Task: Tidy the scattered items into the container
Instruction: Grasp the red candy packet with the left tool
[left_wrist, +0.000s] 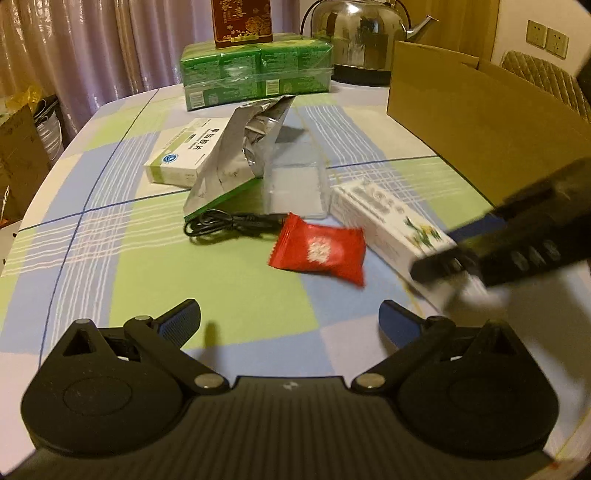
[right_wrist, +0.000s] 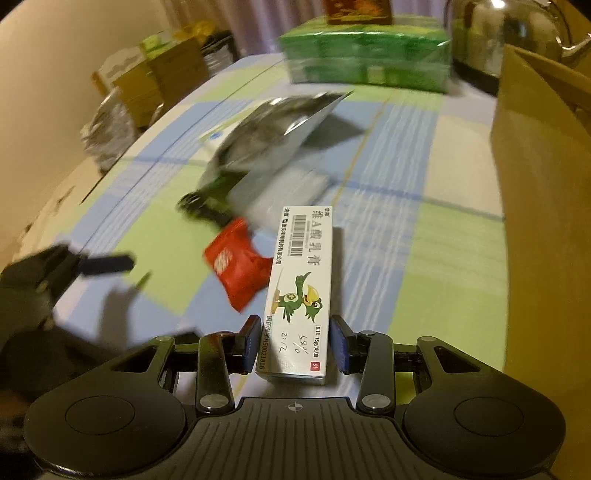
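Note:
A long white ointment box (right_wrist: 300, 280) with a green bird print sits between the pads of my right gripper (right_wrist: 295, 343), which is shut on its near end. The box stays sharp while the background blurs. In the left wrist view the same ointment box (left_wrist: 384, 218) lies right of centre, with the right gripper (left_wrist: 454, 258) across its near end. A red candy packet (left_wrist: 319, 253) lies just left of it on the checked tablecloth (left_wrist: 184, 280). My left gripper (left_wrist: 290, 319) hovers open over the cloth, nothing between its fingers. The open cardboard box (left_wrist: 461, 122) stands at the right.
Behind the packet lie a black cable (left_wrist: 221, 225), a silver foil bag (left_wrist: 240, 147), a clear plastic sleeve (left_wrist: 295, 184) and a white-green medicine box (left_wrist: 184, 155). A green tissue pack (left_wrist: 255, 74) with a red box (left_wrist: 242, 22) on it and a steel kettle (left_wrist: 358, 33) stand at the back.

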